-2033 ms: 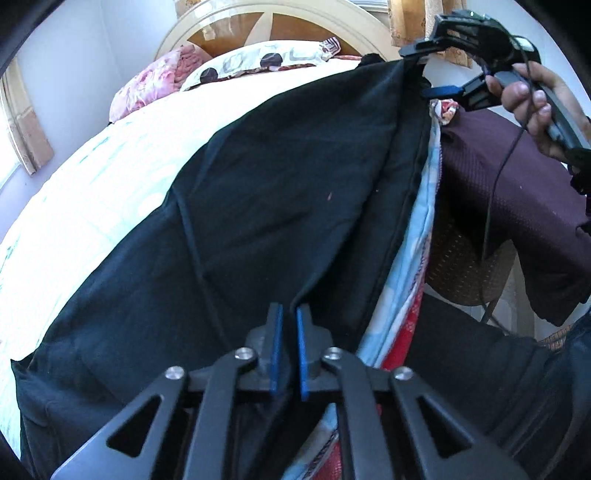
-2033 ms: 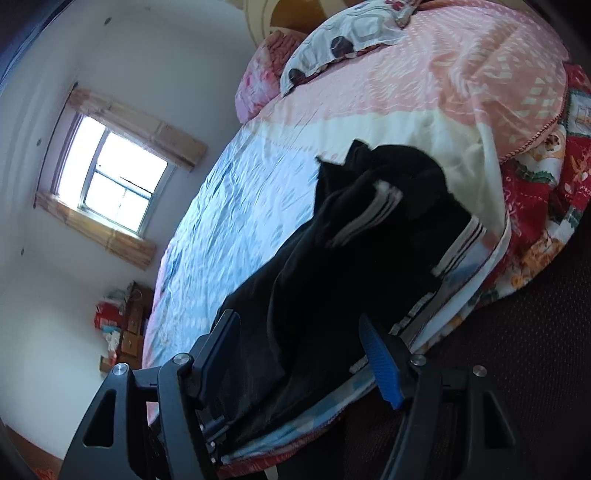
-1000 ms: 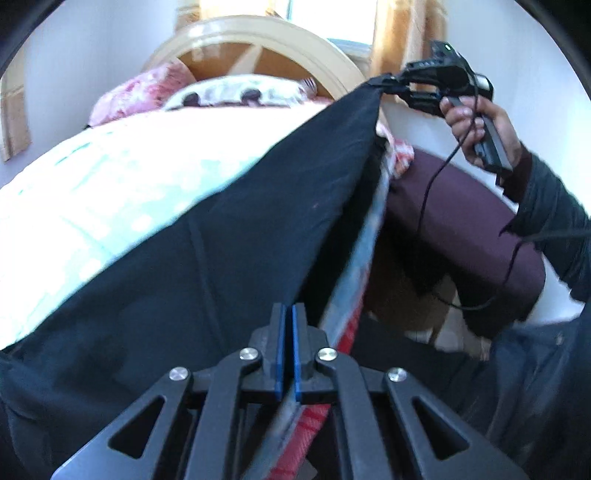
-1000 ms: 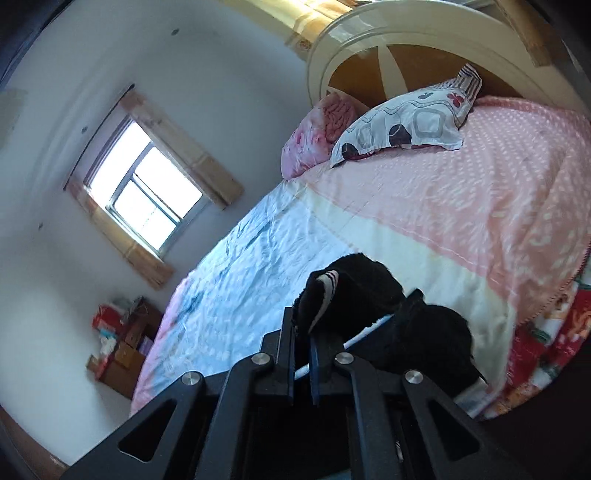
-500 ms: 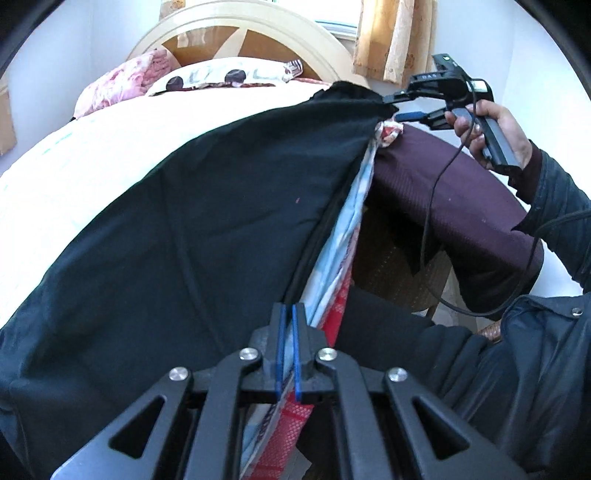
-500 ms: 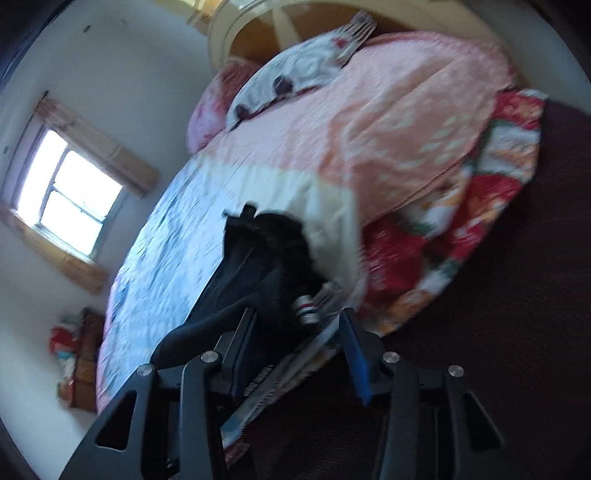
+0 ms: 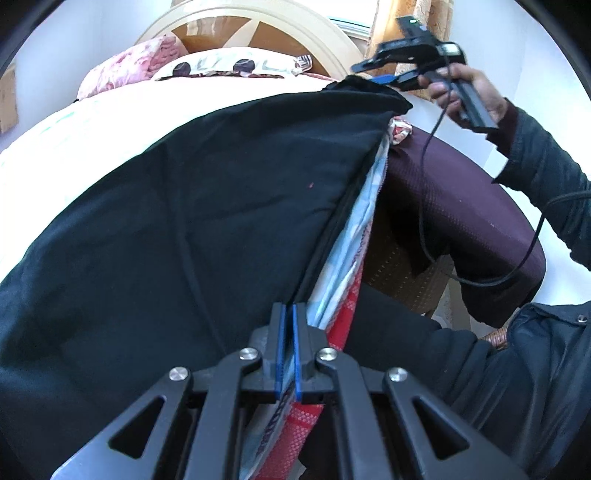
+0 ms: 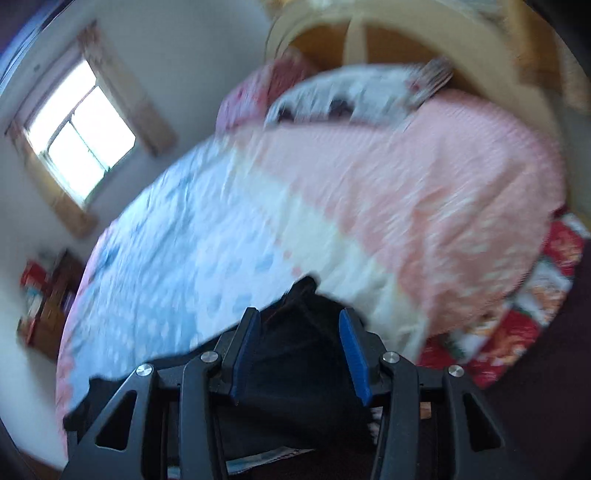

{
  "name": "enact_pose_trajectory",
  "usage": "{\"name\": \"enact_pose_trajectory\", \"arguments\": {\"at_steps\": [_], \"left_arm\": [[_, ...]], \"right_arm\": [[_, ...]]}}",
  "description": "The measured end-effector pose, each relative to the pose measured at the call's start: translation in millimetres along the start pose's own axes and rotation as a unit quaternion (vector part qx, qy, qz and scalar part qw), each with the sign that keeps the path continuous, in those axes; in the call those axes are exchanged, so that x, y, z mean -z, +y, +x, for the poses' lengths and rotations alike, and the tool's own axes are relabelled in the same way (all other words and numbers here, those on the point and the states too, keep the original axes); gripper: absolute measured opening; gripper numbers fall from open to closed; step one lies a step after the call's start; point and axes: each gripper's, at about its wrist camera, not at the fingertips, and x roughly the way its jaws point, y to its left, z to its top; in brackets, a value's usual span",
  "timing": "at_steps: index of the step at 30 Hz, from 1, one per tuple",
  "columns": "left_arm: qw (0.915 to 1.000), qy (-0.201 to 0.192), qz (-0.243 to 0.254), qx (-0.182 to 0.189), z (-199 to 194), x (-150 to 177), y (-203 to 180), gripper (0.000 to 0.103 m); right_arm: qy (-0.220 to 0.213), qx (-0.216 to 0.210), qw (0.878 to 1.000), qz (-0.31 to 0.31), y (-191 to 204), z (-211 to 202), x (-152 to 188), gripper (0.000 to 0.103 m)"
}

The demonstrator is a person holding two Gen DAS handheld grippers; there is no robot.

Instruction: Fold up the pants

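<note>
The black pants (image 7: 192, 221) lie spread along the near edge of the bed. My left gripper (image 7: 288, 314) is shut on the pants' near edge at the bedside. My right gripper (image 7: 373, 70) shows in the left wrist view, held in a hand just above the pants' far end, with its jaws apart. In the blurred right wrist view the right gripper (image 8: 299, 325) is open, and the black pants' end (image 8: 299, 365) lies between and below its fingers, not gripped.
The bed has a pink, cream and blue quilt (image 8: 332, 206) and pillows (image 7: 229, 68) at the round headboard (image 7: 258, 22). A chair draped with a dark maroon cloth (image 7: 454, 206) stands right of the bed. A window (image 8: 77, 136) is on the left wall.
The right gripper let go of the pants' far end, opened and rose slightly above it. The left gripper stays shut on the near edge; the pants now lie flatter.
</note>
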Motion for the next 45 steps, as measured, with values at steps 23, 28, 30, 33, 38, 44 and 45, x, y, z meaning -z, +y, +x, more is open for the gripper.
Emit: {"name": "enact_pose_trajectory", "arguments": {"at_steps": [23, 28, 30, 33, 38, 44, 45], "left_arm": [[0.9999, -0.006, 0.008, 0.01, -10, -5, -8, 0.007], [0.9992, -0.032, -0.006, -0.022, -45, 10, 2, 0.01], [0.9974, -0.044, -0.037, -0.043, -58, 21, 17, 0.014], [0.9936, -0.046, -0.078, -0.067, -61, 30, 37, 0.021], [0.9898, -0.044, -0.11, -0.078, -50, 38, 45, 0.022], [0.9909, -0.04, -0.104, -0.076, -46, 45, 38, 0.034], [0.9917, -0.039, -0.1, -0.071, -46, 43, 36, 0.034]], "right_arm": [[-0.046, 0.09, 0.992, -0.08, 10, 20, -17, 0.071], [-0.09, 0.053, 0.99, -0.09, 38, -31, 5, 0.072], [-0.1, 0.003, 0.989, -0.112, 66, -47, 29, 0.072], [-0.042, -0.095, 0.984, -0.147, 111, -32, 71, 0.072], [0.057, -0.153, 0.97, -0.18, 165, 27, 133, 0.072], [0.146, -0.128, 0.968, -0.159, 159, 77, 175, 0.071], [0.152, -0.13, 0.967, -0.158, 156, 77, 178, 0.071]]}}
